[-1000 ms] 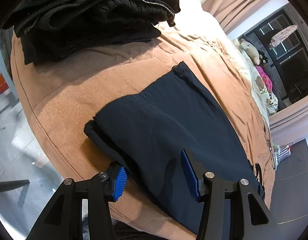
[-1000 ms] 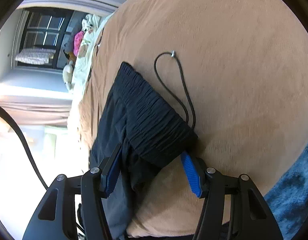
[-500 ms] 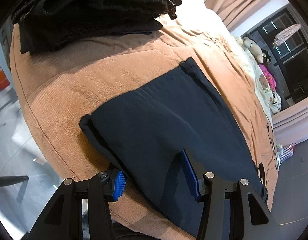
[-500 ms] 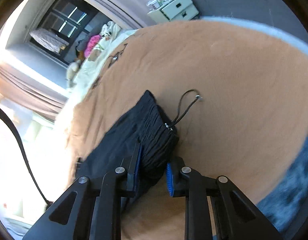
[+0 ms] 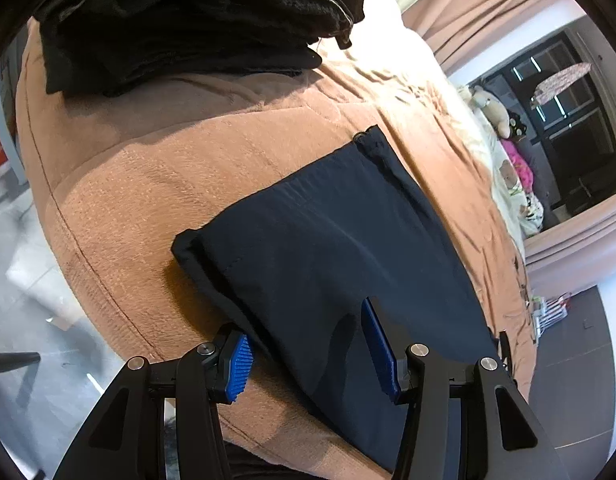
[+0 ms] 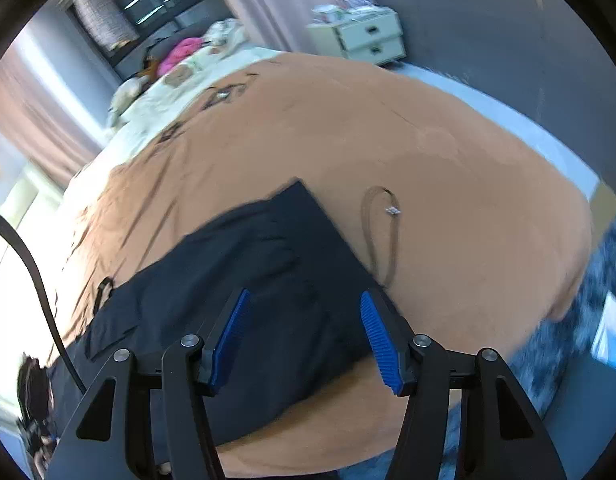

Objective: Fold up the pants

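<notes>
Nearest in the left wrist view, the left gripper [image 5: 308,354] hangs with its jaws apart over the near edge of the dark pants [image 5: 332,248], one blue pad off the cloth at about 7 o'clock and the other above it at 5 o'clock, neither pressing. In the right wrist view the right gripper [image 6: 304,338] has just been opening; its jaws stand apart above the pants [image 6: 244,280] with nothing clamped between them. The pants lie flat on the tan bedspread [image 5: 156,184], already doubled into a rough rectangle with a thick folded edge towards 9 o'clock in the left view, so the step in hand looks like the pause after laying one fold down. The next move probably calls for both grippers to pinch an end of the rectangle and carry it across for another fold, keeping the layers aligned. A loose drawstring [image 6: 382,236] loops out on the bedspread at about 1 o'clock of the right gripper and could get left outside the fold. Farther off, at 11 o'clock in the left view, a pile of black clothes [image 5: 188,20] sits well apart; beyond, soft toys [image 5: 492,108] rest near a dark window, and a pale drawer unit [image 6: 360,38] stands at 12 o'clock in the right view.
</notes>
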A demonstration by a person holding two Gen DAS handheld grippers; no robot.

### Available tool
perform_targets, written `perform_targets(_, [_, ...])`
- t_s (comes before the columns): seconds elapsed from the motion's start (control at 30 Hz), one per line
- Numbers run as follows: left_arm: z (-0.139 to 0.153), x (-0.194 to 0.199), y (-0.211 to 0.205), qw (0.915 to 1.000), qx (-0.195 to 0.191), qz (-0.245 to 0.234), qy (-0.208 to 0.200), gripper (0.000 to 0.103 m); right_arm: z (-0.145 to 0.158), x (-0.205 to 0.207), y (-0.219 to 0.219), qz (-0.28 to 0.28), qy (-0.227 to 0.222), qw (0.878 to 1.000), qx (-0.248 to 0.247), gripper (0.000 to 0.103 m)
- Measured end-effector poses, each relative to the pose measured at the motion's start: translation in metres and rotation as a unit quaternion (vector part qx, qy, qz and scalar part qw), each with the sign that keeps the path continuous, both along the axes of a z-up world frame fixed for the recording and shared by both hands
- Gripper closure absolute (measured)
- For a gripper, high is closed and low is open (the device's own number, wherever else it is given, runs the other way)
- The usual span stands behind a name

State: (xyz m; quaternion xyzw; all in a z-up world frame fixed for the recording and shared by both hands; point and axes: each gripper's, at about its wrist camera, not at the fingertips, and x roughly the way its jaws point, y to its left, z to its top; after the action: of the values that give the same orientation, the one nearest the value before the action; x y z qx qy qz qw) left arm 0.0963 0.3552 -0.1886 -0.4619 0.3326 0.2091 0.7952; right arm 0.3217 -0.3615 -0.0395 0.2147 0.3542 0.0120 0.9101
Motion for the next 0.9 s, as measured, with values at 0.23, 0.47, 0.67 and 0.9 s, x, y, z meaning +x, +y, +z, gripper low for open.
perform_targets(0.23, [-0.006, -0.010, 0.008, 0.9991, -0.025, 0.010, -0.033, 0.050, 0.009, 0.025, 0.058, 0.076, -0.015, 0.996, -0.051, 0.047])
perform_targets(0.47, [-0.007, -0.014, 0.010, 0.9979, -0.034, 0.021, -0.051, 0.050, 0.014, 0.073, 0.122, 0.152, -0.011, 0.983, -0.100, 0.047])
perform_targets(0.67, [-0.008, -0.016, 0.007, 0.9978, -0.028, 0.023, -0.055, 0.053, 0.018, 0.129, 0.161, 0.217, 0.000, 0.968, -0.126, 0.047])
perform_targets(0.9, [-0.009, -0.018, 0.007, 0.9981, -0.008, 0.041, -0.044, 0.080, 0.014, 0.160, 0.204, 0.293, 0.010, 0.941, -0.169, 0.047])
